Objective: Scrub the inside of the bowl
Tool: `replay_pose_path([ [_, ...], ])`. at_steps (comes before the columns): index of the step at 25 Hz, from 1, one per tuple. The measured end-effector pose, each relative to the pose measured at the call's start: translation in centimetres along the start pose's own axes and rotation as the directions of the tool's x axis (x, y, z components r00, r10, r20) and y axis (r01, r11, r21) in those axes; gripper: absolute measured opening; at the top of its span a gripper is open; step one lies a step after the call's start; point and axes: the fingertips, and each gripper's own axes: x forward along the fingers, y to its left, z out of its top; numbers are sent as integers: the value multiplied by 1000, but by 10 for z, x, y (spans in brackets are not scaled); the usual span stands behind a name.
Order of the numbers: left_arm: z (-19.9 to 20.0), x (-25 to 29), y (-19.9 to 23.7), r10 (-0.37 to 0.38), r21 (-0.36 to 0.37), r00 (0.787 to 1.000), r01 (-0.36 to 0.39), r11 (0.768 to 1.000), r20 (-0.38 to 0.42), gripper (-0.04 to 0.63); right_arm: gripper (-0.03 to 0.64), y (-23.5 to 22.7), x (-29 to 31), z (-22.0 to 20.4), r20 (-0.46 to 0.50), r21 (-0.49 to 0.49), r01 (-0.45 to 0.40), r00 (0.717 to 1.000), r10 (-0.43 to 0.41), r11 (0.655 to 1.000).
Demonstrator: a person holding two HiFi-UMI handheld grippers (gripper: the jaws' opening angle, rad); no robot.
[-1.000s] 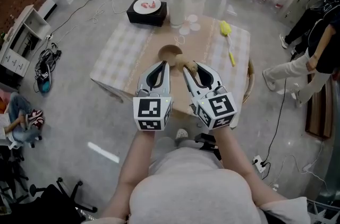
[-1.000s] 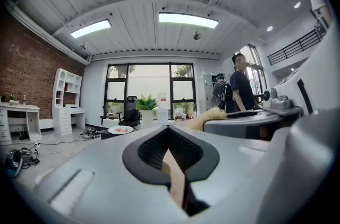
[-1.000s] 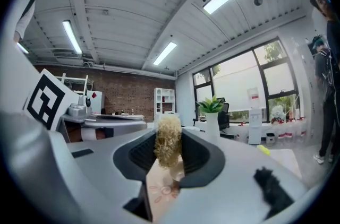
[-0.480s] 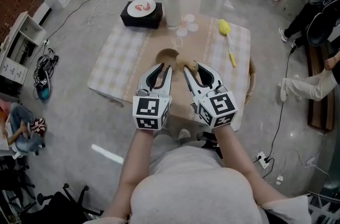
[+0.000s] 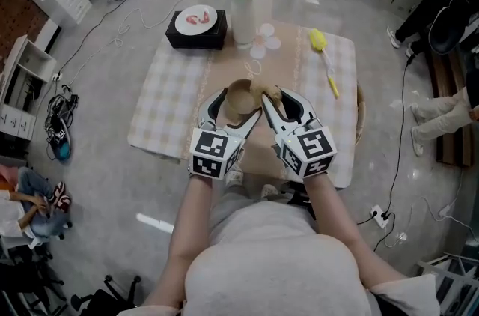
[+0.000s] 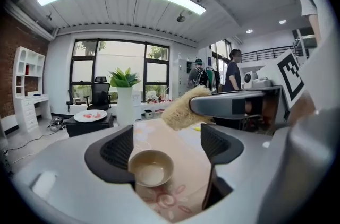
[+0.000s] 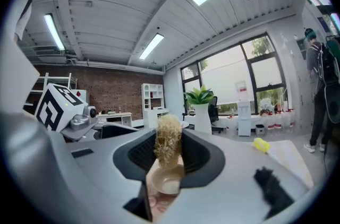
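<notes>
The bowl [image 6: 151, 168] is looking smooth, wood-like, faintly glossy inside. The scrubber [image 7: 168, 135] is showing coarse, dry fibres. My right gripper [image 7: 169, 151] and left gripper [image 6: 166, 135] are reading as matt grey plastic with ribbed black pads [image 6: 118, 153]. The tablecloth [image 5: 168, 93] is looking like matt cloth, and the floor [image 5: 97, 67] is shining.

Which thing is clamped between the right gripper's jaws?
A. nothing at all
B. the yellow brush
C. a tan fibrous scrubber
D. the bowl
C: in the right gripper view the tan fibrous scrubber stands pinched between the jaws of the right gripper, while the bowl sits below it on the table, not gripped.
</notes>
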Motion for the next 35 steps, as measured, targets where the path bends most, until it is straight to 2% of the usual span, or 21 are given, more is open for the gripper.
replay_pose_path([
  [1, -3, 3, 0, -31, 6, 999, 31, 999, -13, 425, 109, -2, 3, -1, -5, -2, 8, 1000, -8, 1000],
  [2, -7, 6, 1, -60, 13, 998, 61, 998, -27, 440, 109, -4, 6, -3, -11, -3, 17, 1000, -17, 1000],
  [9, -33, 19, 11, -187, 27, 977, 191, 981, -103, 448, 109, -17, 21, -11, -40, 1, 83, 996, -83, 997],
  [11, -42, 24, 13, -225, 14, 966, 229, 973, -125, 504, 109, -20, 26, -13, -50, 0, 97, 994, -97, 995],
  [12, -47, 26, 14, -239, 10, 961, 242, 970, -137, 507, 109, -22, 28, -14, -56, -2, 103, 993, -103, 995],
  [21, -85, 46, 32, -291, 14, 928, 303, 953, -234, 485, 109, -27, 42, -32, -127, -19, 127, 983, -128, 992],
  [27, -113, 55, 35, -316, 13, 894, 338, 941, -318, 486, 109, -27, 46, -39, -162, -26, 130, 978, -133, 991],
  [35, -125, 68, 37, -328, -11, 880, 345, 939, -344, 486, 109, -29, 52, -50, -206, -28, 127, 970, -130, 992],
])
